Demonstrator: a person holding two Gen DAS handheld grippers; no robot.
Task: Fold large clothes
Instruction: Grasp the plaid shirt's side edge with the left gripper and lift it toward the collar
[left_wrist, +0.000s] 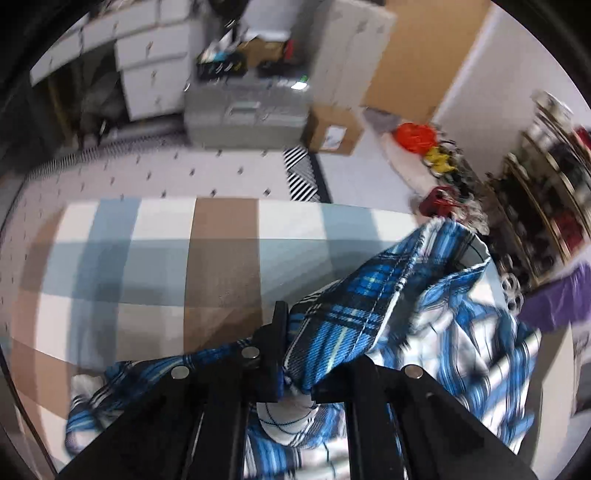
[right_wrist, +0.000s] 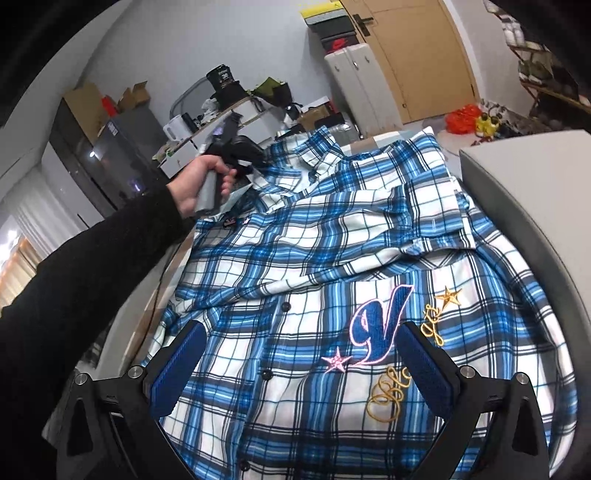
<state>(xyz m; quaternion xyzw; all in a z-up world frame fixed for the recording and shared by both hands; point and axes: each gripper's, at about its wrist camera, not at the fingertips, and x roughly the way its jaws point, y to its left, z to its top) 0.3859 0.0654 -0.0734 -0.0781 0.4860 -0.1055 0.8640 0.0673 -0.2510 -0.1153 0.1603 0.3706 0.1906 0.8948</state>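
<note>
A blue and white plaid shirt (right_wrist: 332, 266) with an embroidered "V" and stars lies spread on the table, front up. My left gripper (left_wrist: 295, 369) is shut on a bunched fold of the plaid shirt (left_wrist: 351, 314) and holds it lifted above the checked tablecloth (left_wrist: 166, 266). In the right wrist view the left gripper (right_wrist: 243, 155), held by a hand in a black sleeve, is at the shirt's far left part. My right gripper (right_wrist: 301, 365) is open, its blue-padded fingers (right_wrist: 177, 365) spread above the shirt's lower front, holding nothing.
A grey box-like object (right_wrist: 517, 192) stands at the table's right side. Beyond the table are a grey case (left_wrist: 247, 110), cardboard box (left_wrist: 332, 133), white drawers (left_wrist: 151, 66), an orange bag (left_wrist: 415, 136), shelves (left_wrist: 546, 192) and a wooden door (right_wrist: 421, 59).
</note>
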